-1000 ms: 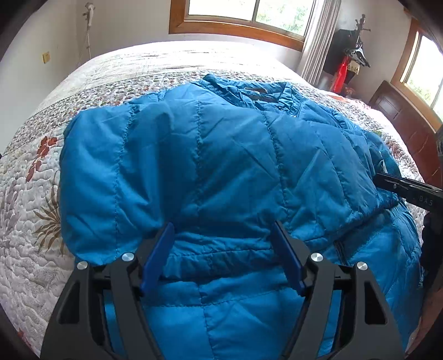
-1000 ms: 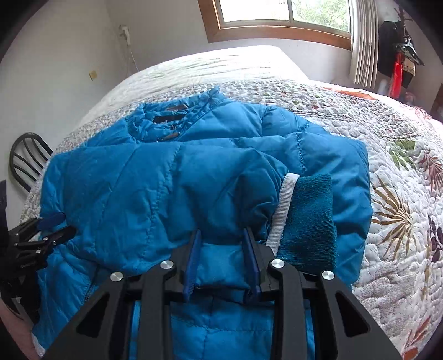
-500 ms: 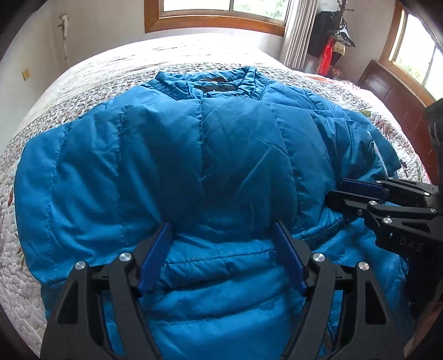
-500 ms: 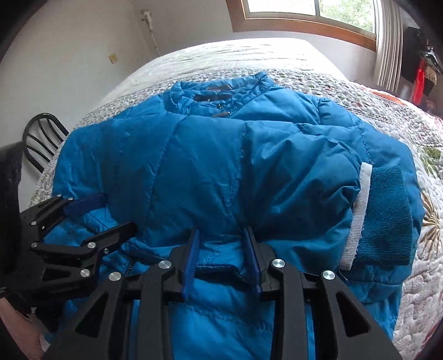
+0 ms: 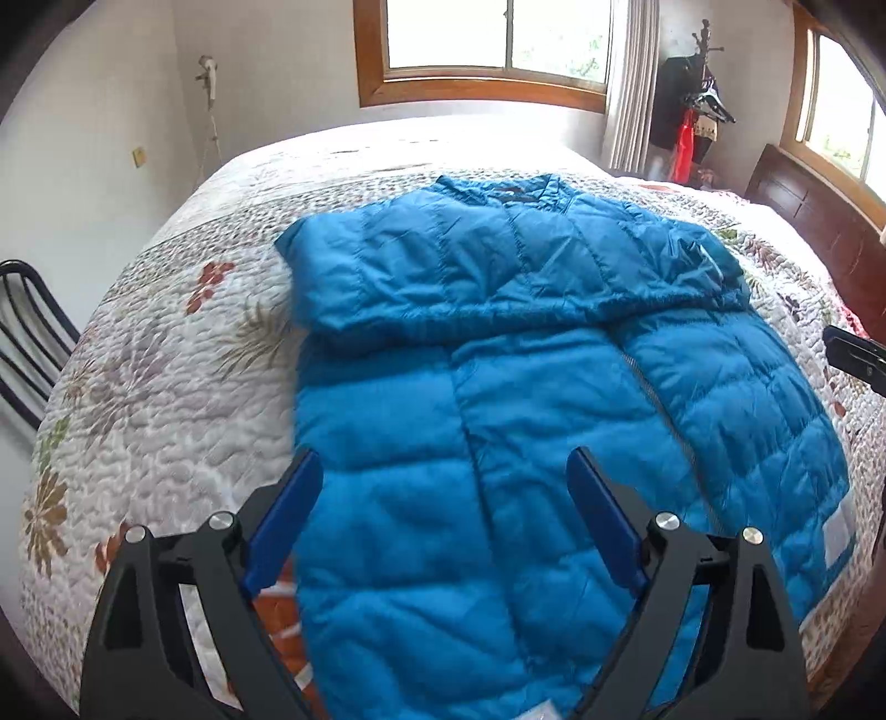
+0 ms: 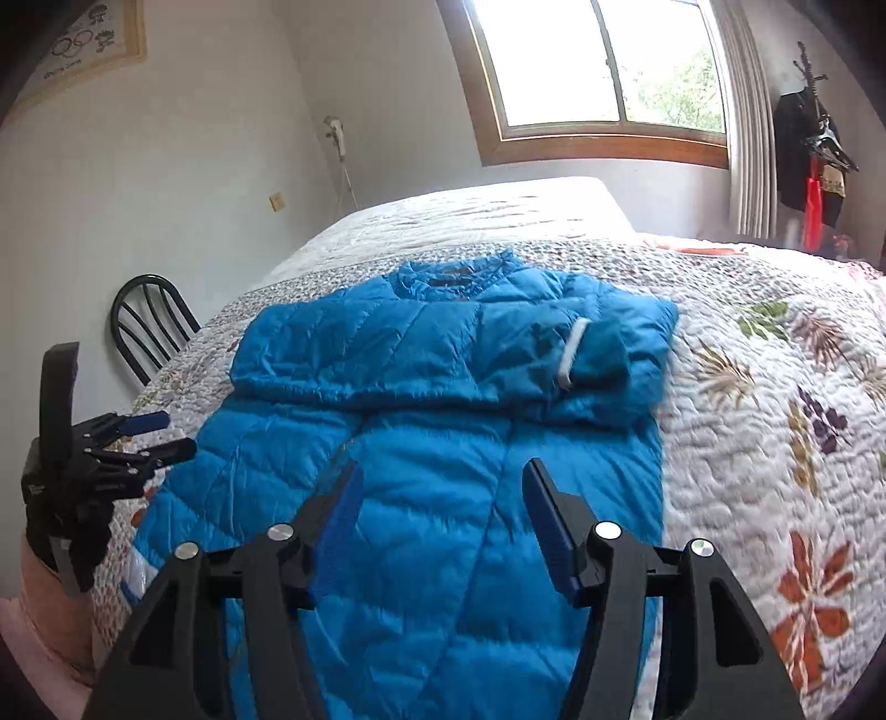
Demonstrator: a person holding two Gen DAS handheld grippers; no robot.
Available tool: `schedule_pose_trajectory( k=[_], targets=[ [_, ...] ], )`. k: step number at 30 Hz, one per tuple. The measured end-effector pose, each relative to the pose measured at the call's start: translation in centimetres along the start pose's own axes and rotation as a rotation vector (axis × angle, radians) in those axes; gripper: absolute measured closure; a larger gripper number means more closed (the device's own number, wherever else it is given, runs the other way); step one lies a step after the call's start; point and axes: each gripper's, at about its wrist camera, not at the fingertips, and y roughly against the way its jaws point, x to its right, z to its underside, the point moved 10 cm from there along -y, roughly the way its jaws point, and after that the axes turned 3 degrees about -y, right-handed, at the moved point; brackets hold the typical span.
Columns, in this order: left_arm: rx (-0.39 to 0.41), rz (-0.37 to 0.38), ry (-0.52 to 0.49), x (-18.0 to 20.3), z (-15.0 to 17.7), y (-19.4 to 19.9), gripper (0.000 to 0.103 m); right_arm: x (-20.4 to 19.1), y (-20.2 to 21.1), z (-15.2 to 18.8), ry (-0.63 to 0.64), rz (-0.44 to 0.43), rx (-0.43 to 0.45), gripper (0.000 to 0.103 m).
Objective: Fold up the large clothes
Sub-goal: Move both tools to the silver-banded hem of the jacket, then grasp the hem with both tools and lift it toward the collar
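Jacket: your blue puffer jacket (image 5: 554,399) lies front up on the quilted bedspread (image 5: 166,399), collar towards the window (image 5: 498,44), hem towards you.
Sleeves: both are folded across the jacket's chest, forming a band just below the collar; the teal knit cuff (image 6: 601,351) with its white trim rests on the jacket's right side as the right wrist view shows it.
Zipper: it runs down the jacket's lower half, below the folded sleeves.
Left gripper (image 5: 443,498): your tongs are opening and stand wide, above the jacket's lower half, with no cloth pinched between the blue pads.
Right gripper (image 6: 440,512): your tongs are opening too, fairly wide, over the jacket's hem area; nothing is caught between them.
Gripper spacing: in the right wrist view your left gripper (image 6: 160,437) sits off the jacket's left edge, apart from the cloth.
Chair (image 6: 147,327): it stands beside the bed, left of the jacket.
Coat stand (image 6: 814,144): beyond the jacket's right, near the curtain.
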Motion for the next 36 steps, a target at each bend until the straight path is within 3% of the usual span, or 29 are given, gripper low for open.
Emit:
schedule_pose_trajectory(
  k=[8,14,27,34,36],
  targets=[
    [-0.104,-0.047,0.053,-2.5,9.9,3.1,0.013,2.8,3.6,9.5,-0.111,0.097,-0.082,0.027],
    [-0.116,-0.027,0.114,-3.1,13.4,4.5,0.012,3.2,4.6,13.5,-0.151,0.112,-0.123,0.024],
    [-0.146,0.206,0.237,-1.2,15.5,3.8,0.012,3.8,5.0,15.5,-0.219,0.047,-0.163,0.024],
    [-0.141,0.247,0.257,-0.6,15.1,3.3,0.013,3.6,4.2,15.0,-0.219,0.005,-0.163,0.038],
    [-0.139,0.263,0.273,-0.6,14.9,3.3,0.020,3.2,4.1,14.9,-0.214,-0.015,-0.163,0.053]
  ],
)
